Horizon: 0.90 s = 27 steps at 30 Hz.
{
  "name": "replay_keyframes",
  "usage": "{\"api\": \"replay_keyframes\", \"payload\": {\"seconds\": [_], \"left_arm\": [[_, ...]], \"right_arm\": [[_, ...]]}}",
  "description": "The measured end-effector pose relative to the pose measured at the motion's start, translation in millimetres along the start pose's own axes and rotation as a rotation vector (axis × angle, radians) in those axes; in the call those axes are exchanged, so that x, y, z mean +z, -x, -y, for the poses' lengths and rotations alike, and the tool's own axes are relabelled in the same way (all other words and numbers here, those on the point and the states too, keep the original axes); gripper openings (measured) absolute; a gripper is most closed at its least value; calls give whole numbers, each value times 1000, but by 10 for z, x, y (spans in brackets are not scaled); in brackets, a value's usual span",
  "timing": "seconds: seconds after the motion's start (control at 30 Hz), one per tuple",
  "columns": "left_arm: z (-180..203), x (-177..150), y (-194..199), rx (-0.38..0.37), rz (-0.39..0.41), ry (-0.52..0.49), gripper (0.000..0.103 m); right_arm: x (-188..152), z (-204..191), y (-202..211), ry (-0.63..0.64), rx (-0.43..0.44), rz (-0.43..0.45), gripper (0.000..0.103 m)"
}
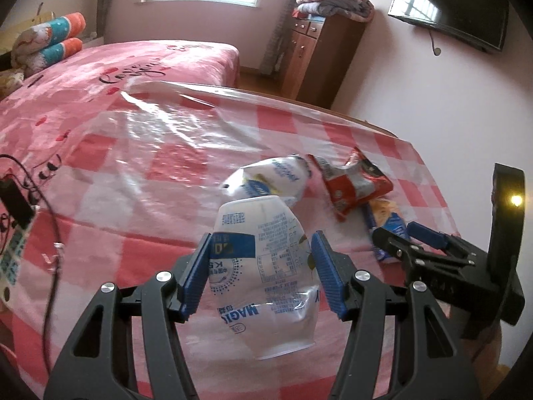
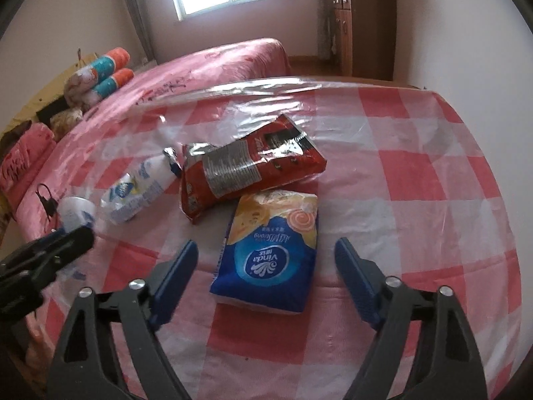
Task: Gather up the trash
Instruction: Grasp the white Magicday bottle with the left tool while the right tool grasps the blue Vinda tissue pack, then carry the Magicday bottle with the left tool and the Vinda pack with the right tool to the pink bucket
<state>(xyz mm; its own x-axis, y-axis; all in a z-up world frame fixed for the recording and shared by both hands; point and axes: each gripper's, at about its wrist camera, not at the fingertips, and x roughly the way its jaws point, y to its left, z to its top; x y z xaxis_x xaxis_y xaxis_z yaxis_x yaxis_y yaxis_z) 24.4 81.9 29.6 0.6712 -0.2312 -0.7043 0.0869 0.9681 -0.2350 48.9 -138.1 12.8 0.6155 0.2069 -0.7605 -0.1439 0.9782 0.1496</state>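
My left gripper (image 1: 261, 245) is shut on a crushed white plastic bottle (image 1: 263, 266) with blue print, held above the table. A second crushed white bottle (image 1: 269, 180) lies beyond it, next to a red snack bag (image 1: 353, 183) and a blue tissue pack (image 1: 389, 226). My right gripper (image 2: 266, 256) is open, its fingers on either side of the near end of the blue tissue pack (image 2: 269, 253). In the right wrist view the red snack bag (image 2: 246, 166) and the lying bottle (image 2: 136, 190) are behind the pack, and the held bottle (image 2: 75, 211) shows at left.
The table has a red and white checked cloth (image 2: 416, 180) under clear plastic. A pink bed (image 1: 100, 76) with rolled pillows (image 1: 50, 40) lies beyond it. A wooden cabinet (image 1: 319, 56) and a wall television (image 1: 453, 3) are at the right. A black cable (image 1: 50, 233) hangs at left.
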Motion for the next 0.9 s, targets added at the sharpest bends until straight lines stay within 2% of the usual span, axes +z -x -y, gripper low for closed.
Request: {"api": "replay_keyframes", "payload": {"seconds": [0.1,0.23,0.47,0.67,0.9], "left_arm": [[-57,-11,72,26,13,-7,61],[-83,-34,169,66,31,-26,61],[-88,-65,347,123,66,-59,61],[-89,-106,465,153,86,-84,61],[-58,-198,605,194,106,-129,61]], "right_arm": [[17,-47,-39,22,-24,-9,81],[9,-93,-62,67,-92,-13,67],[-22,-107,-45,90,-98,-7,53],[-84,-151,25,102,-90,11,47],[-202,-257,161,111,-75,38,45]]}}
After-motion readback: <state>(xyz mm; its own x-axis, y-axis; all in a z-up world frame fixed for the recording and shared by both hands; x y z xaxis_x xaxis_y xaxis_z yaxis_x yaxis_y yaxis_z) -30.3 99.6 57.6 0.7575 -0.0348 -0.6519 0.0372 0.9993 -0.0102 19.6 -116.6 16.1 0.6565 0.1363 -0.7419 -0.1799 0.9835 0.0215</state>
